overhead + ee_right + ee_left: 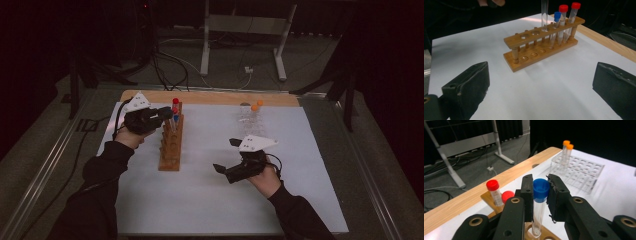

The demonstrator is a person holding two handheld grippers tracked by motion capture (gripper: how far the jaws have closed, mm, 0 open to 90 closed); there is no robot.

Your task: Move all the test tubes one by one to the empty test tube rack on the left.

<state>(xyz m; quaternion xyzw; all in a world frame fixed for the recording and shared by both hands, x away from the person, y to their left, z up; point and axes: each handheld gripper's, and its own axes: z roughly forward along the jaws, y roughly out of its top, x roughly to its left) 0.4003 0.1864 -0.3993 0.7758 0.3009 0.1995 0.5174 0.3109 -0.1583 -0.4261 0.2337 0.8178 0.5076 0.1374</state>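
Blue-capped tube (539, 202) stands upright between the pads of the left tongs (541, 195), its lower end in a hole of the wooden rack (171, 145). In the left gripper view the two black pads press on either side just below the cap, so these tongs are closed on the tube. The right gripper view shows its clear shaft (544, 15) rising out of a middle hole of the rack, next to another blue-capped tube (555, 25) and two red-capped tubes (562, 20) that fill the far end.

The rack sits on the left part of the white worktop (210, 190), near its far wooden edge (210, 97). Holes toward the near end of the rack are unfilled. A clear plastic rack (248, 120) with two orange-capped tubes (257, 105) stands well apart to the right, close to that same far edge. Between the two racks and toward the person's side the white surface lies bare.

The right tongs (224, 156) hover low over the worktop, well clear of both racks, jaws spread wide and gripping nothing.
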